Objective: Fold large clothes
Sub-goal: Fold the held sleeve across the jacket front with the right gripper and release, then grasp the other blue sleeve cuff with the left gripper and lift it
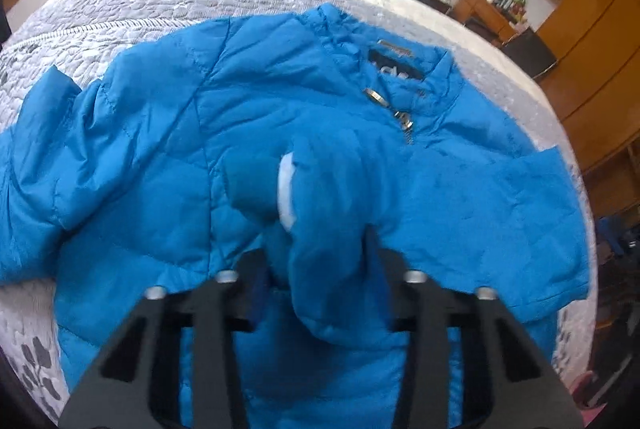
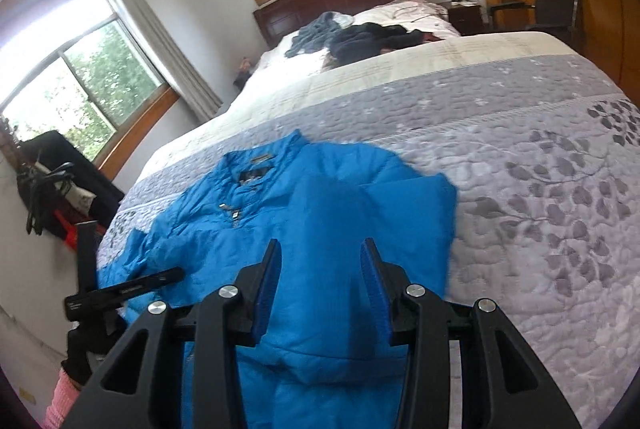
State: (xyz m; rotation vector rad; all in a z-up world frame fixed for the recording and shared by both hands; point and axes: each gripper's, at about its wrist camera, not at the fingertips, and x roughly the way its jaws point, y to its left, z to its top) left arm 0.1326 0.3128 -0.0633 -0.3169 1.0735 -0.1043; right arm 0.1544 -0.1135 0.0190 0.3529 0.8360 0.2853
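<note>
- Sleeve-folding step: left gripper (image 1: 320, 261) fingers clenched on the blue jacket (image 1: 280, 133) sleeve (image 1: 332, 197), lifted over its chest.
- Right gripper (image 2: 320, 269) fingers released, hovering above.
- Next: lay the sleeve flat, away from the bed (image 2: 540, 149) edge.

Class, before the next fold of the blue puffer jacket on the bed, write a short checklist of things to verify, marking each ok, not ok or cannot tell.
1. Left gripper has hold of fabric: ok, a bunched blue sleeve sits between its fingers.
2. Right gripper free: ok, open above the jacket, gripping nothing.
3. Blue quilted puffer jacket lies front up on the grey floral bedspread: ok.
4. Metal zip closed: ok below the collar; lower down cannot tell.
5. Far sleeve folded in: not ok, it lies spread out.
</note>
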